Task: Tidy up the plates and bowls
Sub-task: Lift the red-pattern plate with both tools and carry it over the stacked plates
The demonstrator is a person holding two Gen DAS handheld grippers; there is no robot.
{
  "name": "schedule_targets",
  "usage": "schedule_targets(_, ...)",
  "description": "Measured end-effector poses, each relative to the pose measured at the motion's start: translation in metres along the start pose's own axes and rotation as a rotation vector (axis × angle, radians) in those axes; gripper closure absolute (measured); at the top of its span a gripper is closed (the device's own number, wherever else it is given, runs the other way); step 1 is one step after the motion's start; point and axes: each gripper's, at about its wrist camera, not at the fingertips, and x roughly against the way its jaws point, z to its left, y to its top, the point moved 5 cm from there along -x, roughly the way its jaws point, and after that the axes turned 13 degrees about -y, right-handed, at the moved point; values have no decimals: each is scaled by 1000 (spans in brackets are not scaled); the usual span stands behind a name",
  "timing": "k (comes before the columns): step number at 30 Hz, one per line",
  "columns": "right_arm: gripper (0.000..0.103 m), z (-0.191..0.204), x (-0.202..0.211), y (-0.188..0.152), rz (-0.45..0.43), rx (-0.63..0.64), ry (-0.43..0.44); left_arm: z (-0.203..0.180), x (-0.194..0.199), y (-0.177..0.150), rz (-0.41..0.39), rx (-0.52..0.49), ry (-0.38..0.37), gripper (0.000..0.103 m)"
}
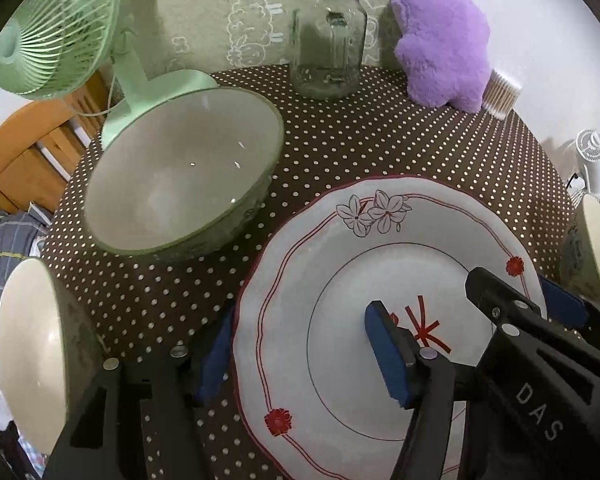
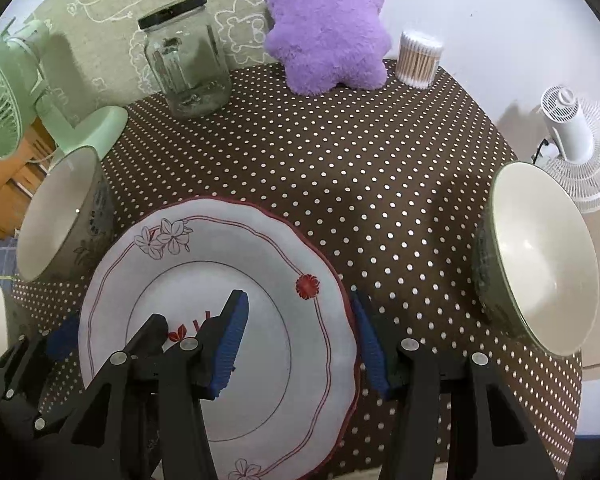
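- A far-left bowl [image 1: 32, 340] sits to the left of the plate [image 1: 380, 240], right at the edge of the dotted worktop [image 2: 340, 160]
- A green-rimmed bowl [image 1: 180, 172] stands behind the plate and to its left, close to it but not touching
- The left claw [image 1: 300, 360] is about half open; one blue pad is just outside the plate's left rim and the other hangs over the plate's middle, and they do not look like they pinch it
- The plate lies flat, near the front of the worktop, between the bowls
- The right claw [image 2: 300, 346] is half open too, with one pad over the plate's middle and one just outside the right rim
- A right-hand bowl [image 2: 540, 256] stands well to the right of the plate
- I think the step is to pick up the plate with both claws: slide each outer pad under the rim, squeeze both sides together, then lift it level so it does not tip or bump a bowl
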Motion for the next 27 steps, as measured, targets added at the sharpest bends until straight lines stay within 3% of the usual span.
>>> schedule_targets(13,46,0,59,-15,-51,-12,-11,5,50,-6,-47,-36,-2,39)
schedule_targets(27,46,-4,121,-50,-78,-56,-56,2,105,-38,-71,-98,-35,39)
